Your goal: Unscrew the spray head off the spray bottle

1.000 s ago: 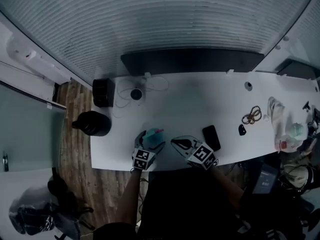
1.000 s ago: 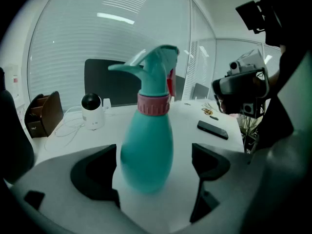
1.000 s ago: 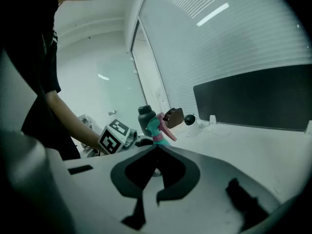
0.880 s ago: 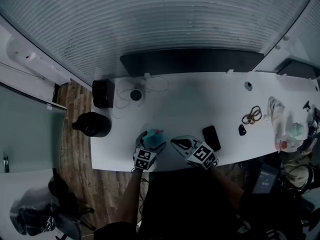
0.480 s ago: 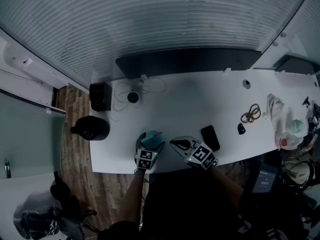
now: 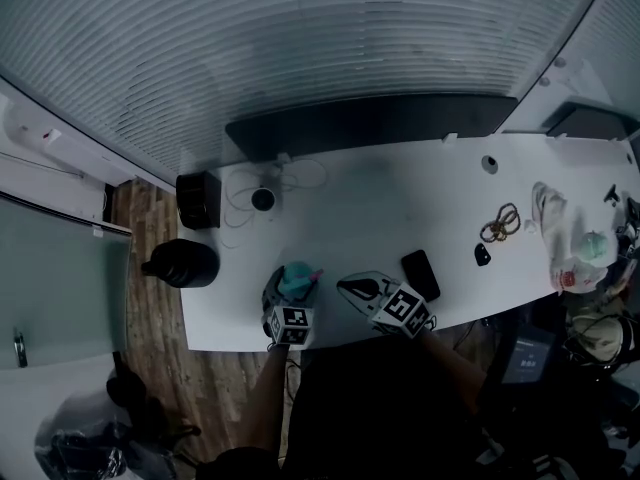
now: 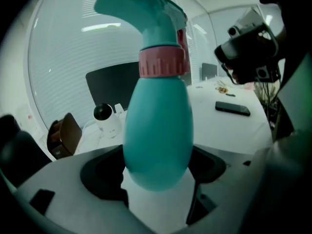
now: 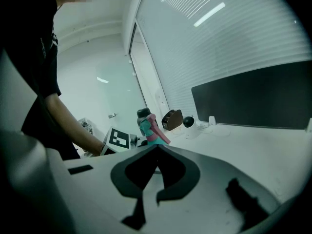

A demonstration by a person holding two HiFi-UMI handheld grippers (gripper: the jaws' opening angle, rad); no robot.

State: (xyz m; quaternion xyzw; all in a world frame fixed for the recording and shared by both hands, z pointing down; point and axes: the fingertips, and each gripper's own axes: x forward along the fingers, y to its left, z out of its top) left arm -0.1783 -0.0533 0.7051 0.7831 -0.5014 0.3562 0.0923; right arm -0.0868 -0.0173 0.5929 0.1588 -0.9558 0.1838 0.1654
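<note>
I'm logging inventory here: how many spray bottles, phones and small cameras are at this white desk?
spray bottle: 1
phone: 1
small camera: 1
Total: 3

spray bottle [image 7: 157, 130]: teal | collar [image 7: 162, 62]: pink | table [image 6: 380, 208]: white | phone [image 6: 421, 274]: black | marker cube [image 6: 290, 325]: black-white squares

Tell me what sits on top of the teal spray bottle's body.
A pink ribbed collar tops the spray bottle, with the teal spray head above it. The bottle's neck under the collar is covered.
</note>
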